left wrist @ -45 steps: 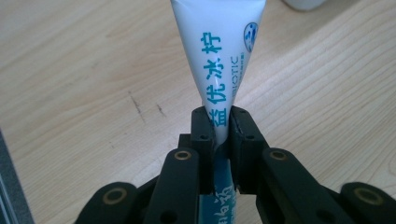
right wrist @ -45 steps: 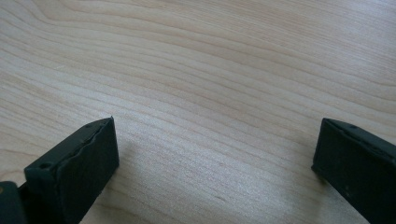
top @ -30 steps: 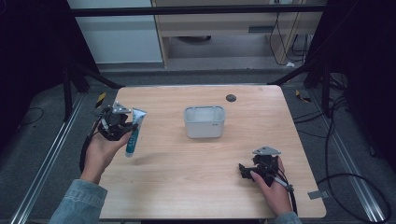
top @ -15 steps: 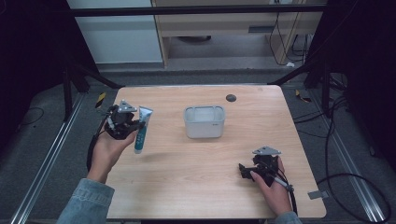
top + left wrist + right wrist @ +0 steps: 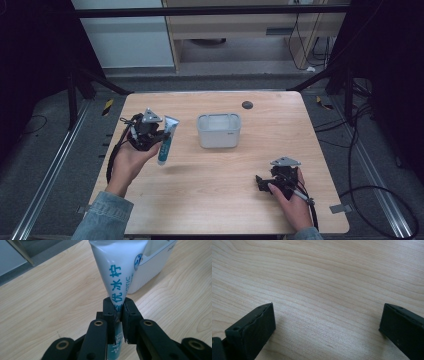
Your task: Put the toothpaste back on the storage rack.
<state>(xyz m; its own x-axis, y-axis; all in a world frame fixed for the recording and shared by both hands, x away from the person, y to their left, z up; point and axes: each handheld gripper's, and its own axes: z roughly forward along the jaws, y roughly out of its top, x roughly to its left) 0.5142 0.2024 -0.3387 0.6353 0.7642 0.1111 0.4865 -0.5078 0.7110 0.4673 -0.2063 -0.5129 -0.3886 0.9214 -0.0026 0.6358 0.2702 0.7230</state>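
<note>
A white tube with blue lettering [image 5: 166,139] hangs above the left part of the wooden table [image 5: 220,200], flat crimped end up. My left gripper [image 5: 156,136] is shut on it. In the left gripper view the two black jaws pinch the tube [image 5: 117,272] at its narrow part, with the gripper [image 5: 119,312] pointing toward a white box [image 5: 155,262]. That white plastic box [image 5: 218,130] stands open-topped at the table's middle. My right gripper [image 5: 260,184] rests low at the front right, jaws wide open over bare wood [image 5: 327,325].
A small dark round disc [image 5: 246,105] lies near the table's far edge. Black frame bars and cables run along both sides of the table. A cabinet and shelf stand behind it on the floor.
My left hand has carried the tube to the right, closer to the white box. The right hand and its gripper have stayed where they were.
</note>
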